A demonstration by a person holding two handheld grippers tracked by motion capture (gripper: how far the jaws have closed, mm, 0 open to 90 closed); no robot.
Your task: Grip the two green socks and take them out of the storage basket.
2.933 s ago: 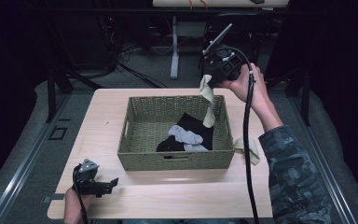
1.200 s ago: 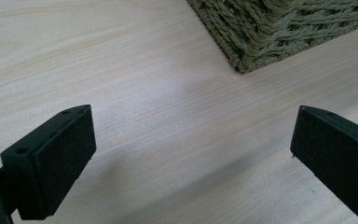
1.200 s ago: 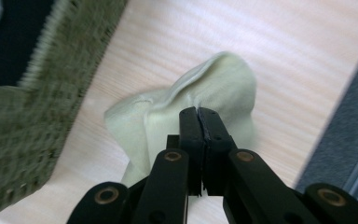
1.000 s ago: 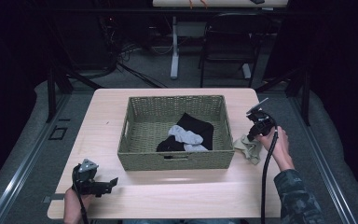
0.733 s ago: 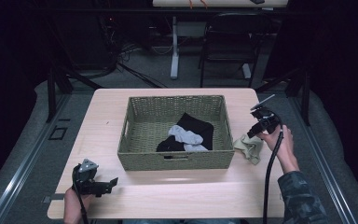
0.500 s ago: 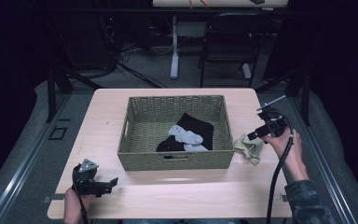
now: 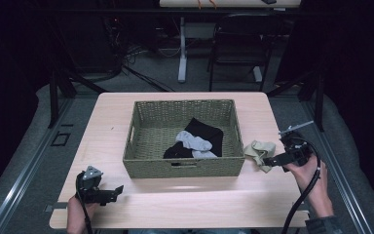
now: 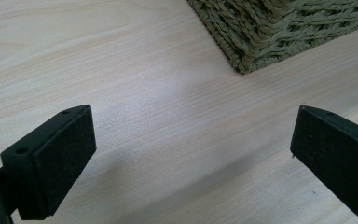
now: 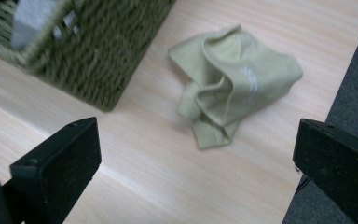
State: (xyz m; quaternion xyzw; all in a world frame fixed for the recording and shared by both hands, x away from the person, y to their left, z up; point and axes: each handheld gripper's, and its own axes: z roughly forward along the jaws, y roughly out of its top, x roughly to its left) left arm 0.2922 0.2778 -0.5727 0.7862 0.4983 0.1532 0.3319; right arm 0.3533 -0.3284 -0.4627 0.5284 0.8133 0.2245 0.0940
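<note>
A crumpled pale green cloth lies on the table just right of the woven olive basket. My right gripper hovers at the table's right edge, pointing at the cloth from a short way off. Its jaws have just been opening and stand wide with nothing between them. Inside the basket lie a grey sock and a black garment. My left gripper rests near the front left corner, open over bare wood, with the basket's corner ahead of it.
The light wooden table has bare room left of and in front of the basket. Dark floor, a chair and a desk leg stand behind the table. The right gripper's cable trails along the person's forearm.
The right gripper carried the green cloth from above the basket's far corner down to the table on the right, let it go, opened, and drew back to the right. The left gripper stayed put.
</note>
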